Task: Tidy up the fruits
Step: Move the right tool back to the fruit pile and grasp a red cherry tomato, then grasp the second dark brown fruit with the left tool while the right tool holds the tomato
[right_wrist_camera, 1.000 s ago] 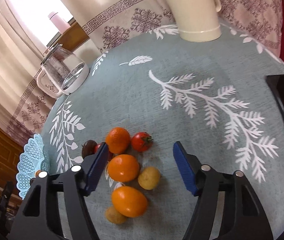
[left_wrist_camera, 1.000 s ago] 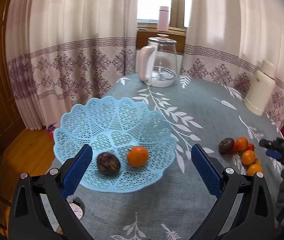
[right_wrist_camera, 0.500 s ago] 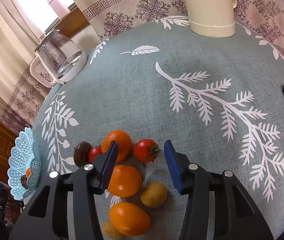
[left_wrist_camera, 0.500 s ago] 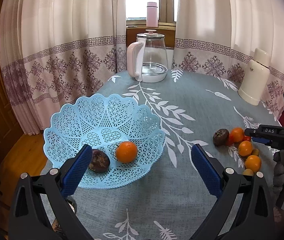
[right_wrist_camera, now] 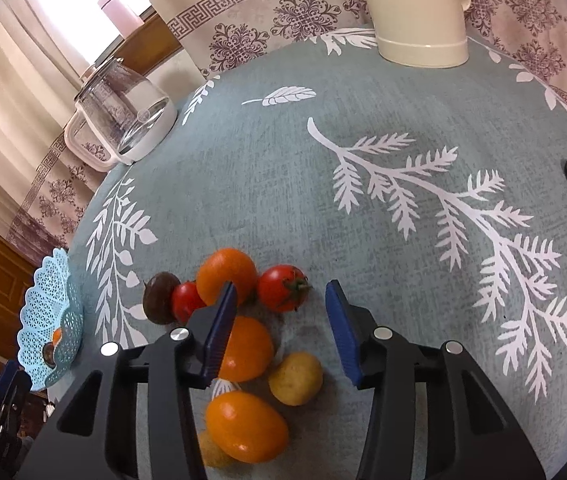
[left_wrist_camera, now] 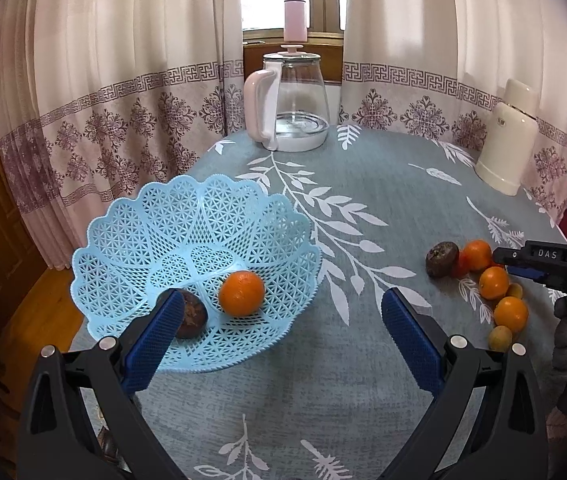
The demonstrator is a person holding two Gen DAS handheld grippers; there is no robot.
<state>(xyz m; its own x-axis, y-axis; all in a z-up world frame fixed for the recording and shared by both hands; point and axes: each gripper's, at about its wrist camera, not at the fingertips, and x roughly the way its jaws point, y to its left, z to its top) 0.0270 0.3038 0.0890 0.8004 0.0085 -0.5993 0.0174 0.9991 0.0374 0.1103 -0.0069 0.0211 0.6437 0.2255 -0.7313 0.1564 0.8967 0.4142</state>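
Red tomato (right_wrist_camera: 282, 288) framed by the right gripper (right_wrist_camera: 281, 330), jaws apart, empty: approach step of a pick.
Next move calls for lowering and closing without nudging the touching orange (right_wrist_camera: 226, 276). Left gripper (left_wrist_camera: 271, 340) hangs wide, empty, near the blue basket (left_wrist_camera: 171, 216); open tablecloth (right_wrist_camera: 363, 200) lies far and right.

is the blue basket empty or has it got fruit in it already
Not empty. The blue basket holds two fruits: an orange and a dark brown fruit, side by side near its front.
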